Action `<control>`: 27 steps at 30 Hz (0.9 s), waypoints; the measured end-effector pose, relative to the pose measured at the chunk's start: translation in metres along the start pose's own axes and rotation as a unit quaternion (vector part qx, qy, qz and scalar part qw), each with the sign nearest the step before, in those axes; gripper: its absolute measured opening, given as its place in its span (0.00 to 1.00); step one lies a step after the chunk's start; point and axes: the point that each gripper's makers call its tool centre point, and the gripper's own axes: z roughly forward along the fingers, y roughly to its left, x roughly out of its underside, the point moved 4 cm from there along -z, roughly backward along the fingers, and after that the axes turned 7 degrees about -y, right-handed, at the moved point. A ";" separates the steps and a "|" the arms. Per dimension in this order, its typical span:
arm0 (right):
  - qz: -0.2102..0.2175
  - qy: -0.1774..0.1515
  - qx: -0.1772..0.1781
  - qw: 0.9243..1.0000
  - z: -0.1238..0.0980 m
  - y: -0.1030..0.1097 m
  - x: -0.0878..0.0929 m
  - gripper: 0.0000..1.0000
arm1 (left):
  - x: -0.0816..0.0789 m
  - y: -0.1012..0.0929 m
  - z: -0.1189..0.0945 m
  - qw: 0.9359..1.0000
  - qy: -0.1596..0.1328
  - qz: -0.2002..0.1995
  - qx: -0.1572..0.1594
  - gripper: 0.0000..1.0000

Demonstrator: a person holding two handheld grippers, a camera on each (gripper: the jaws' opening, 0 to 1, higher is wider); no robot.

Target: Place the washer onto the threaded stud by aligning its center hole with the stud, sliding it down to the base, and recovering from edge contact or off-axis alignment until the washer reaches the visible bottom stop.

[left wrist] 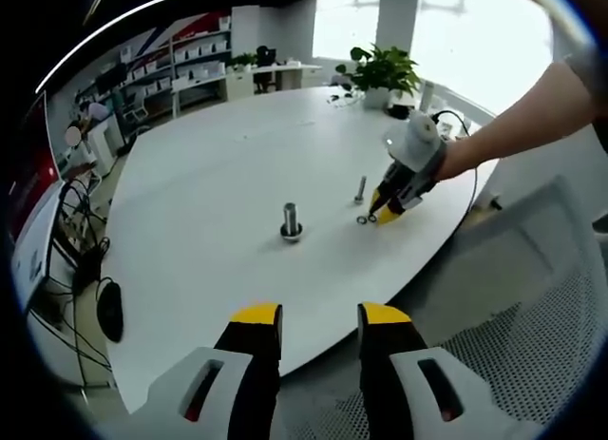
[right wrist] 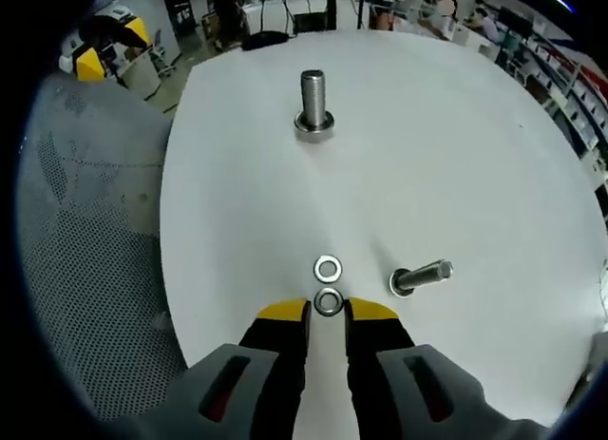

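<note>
An upright threaded stud [right wrist: 313, 96] stands on the white table [right wrist: 456, 155] with a washer [right wrist: 313, 125] at its base; it also shows mid-table as the stud [left wrist: 291, 219]. My right gripper [right wrist: 328, 312] is down at the table surface, its jaws narrowed around a loose washer [right wrist: 328, 302] that lies flat between the yellow tips. A second loose washer [right wrist: 328, 268] lies just beyond it. In the left gripper view, a hand holds the right gripper [left wrist: 378, 215] beside those washers [left wrist: 364, 219]. My left gripper [left wrist: 320, 316] hovers open off the table's near edge, holding nothing.
A second bolt [right wrist: 419, 277] stands on its head just right of the loose washers, also seen as the bolt [left wrist: 360, 188]. A mesh chair [right wrist: 85, 269] sits by the table edge. A potted plant [left wrist: 382, 74] and cables are at the table's far end.
</note>
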 end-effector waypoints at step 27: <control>-0.033 0.099 0.018 0.994 0.004 0.005 -0.009 0.14 | 0.002 -0.001 0.000 1.000 0.005 0.000 0.002 0.29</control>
